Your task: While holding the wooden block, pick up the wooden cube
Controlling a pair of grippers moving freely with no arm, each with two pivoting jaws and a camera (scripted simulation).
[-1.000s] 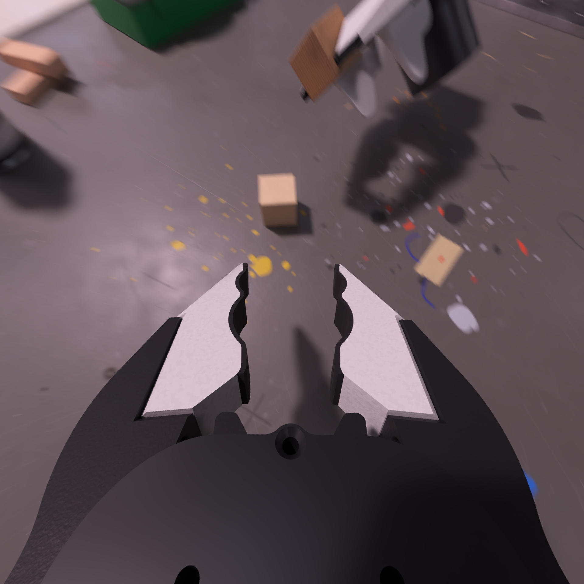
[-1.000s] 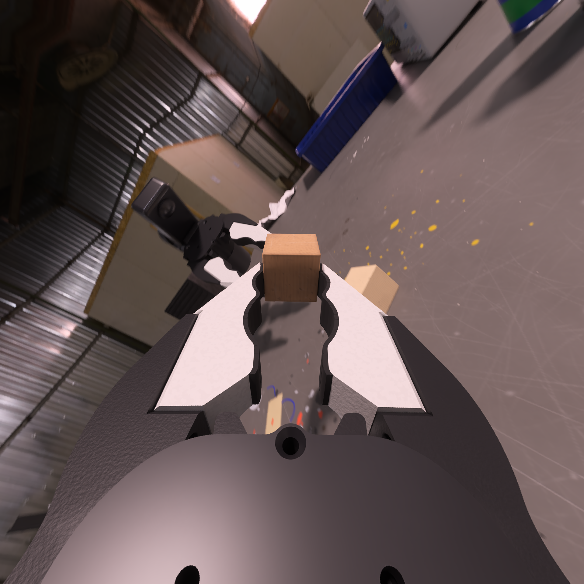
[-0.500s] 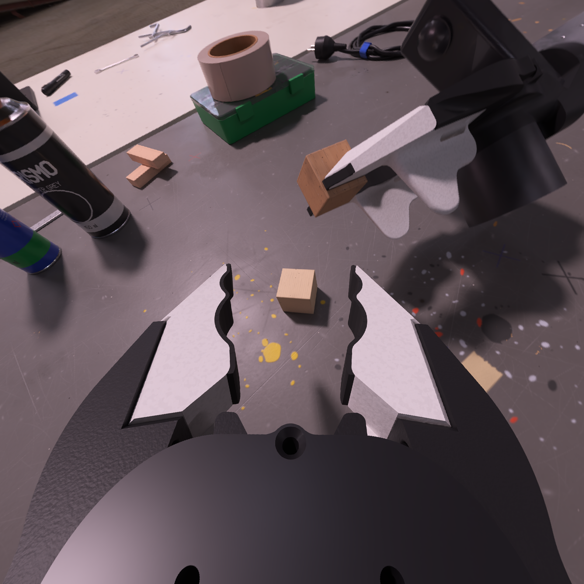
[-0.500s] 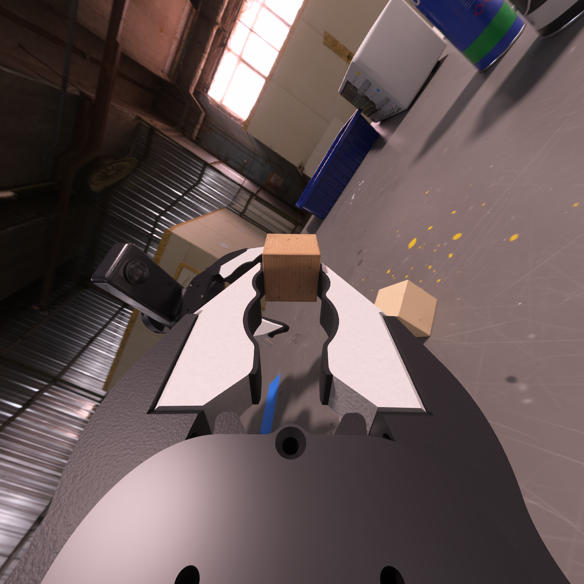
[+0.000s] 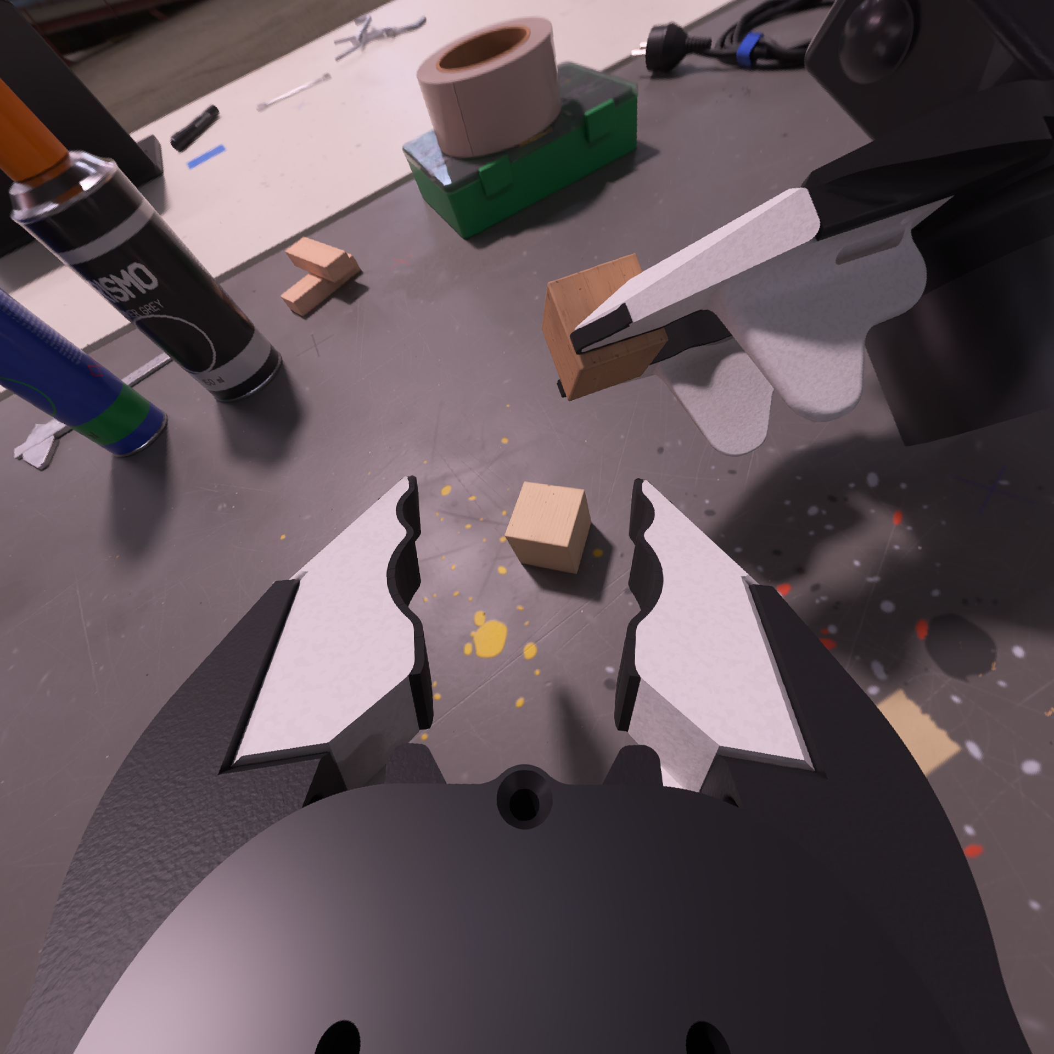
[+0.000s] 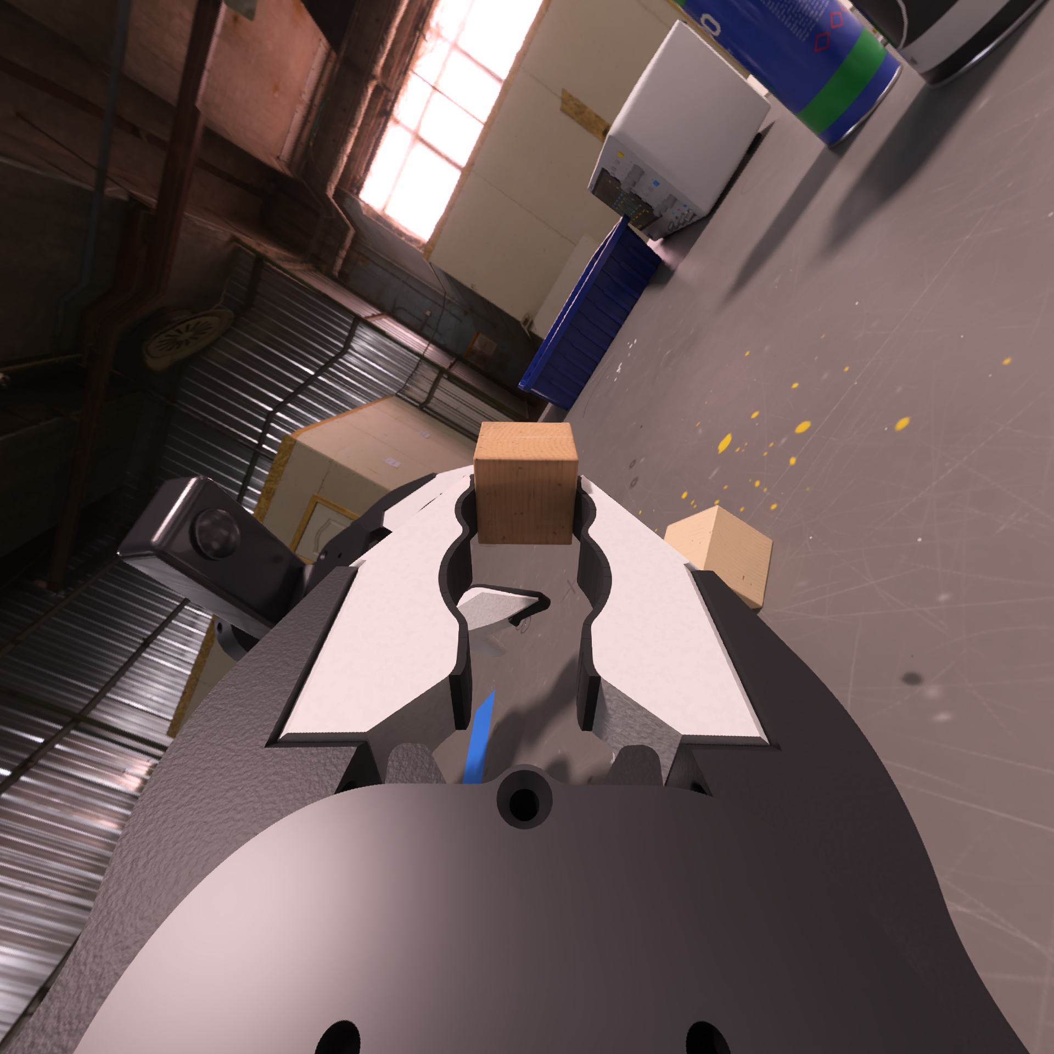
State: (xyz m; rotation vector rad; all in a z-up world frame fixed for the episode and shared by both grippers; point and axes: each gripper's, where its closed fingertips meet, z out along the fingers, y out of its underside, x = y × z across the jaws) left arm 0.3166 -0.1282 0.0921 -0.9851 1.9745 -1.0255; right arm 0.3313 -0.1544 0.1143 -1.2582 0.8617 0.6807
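A pale wooden cube (image 5: 547, 526) rests on the grey table, between my left gripper's open fingertips and nearer the right one. My left gripper (image 5: 525, 490) is open and empty, untouched by the cube. My right gripper (image 6: 525, 485) is shut on a darker brown wooden block (image 6: 525, 485) and holds it in the air above the table. In the left wrist view the block (image 5: 593, 325) and right gripper (image 5: 576, 365) hang just beyond and above the cube. The cube also shows in the right wrist view (image 6: 721, 550), beside the right finger.
A green box (image 5: 530, 165) with a tape roll (image 5: 490, 85) stands at the back. Two small wooden pieces (image 5: 319, 274) lie left of it. A black spray can (image 5: 142, 285) and a blue can (image 5: 74, 393) stand at left. A black cable (image 5: 718, 45) lies far back.
My left gripper has opened wider and moved forward, so the cube now lies between its fingertips. My right gripper still holds the block and has shifted slightly.
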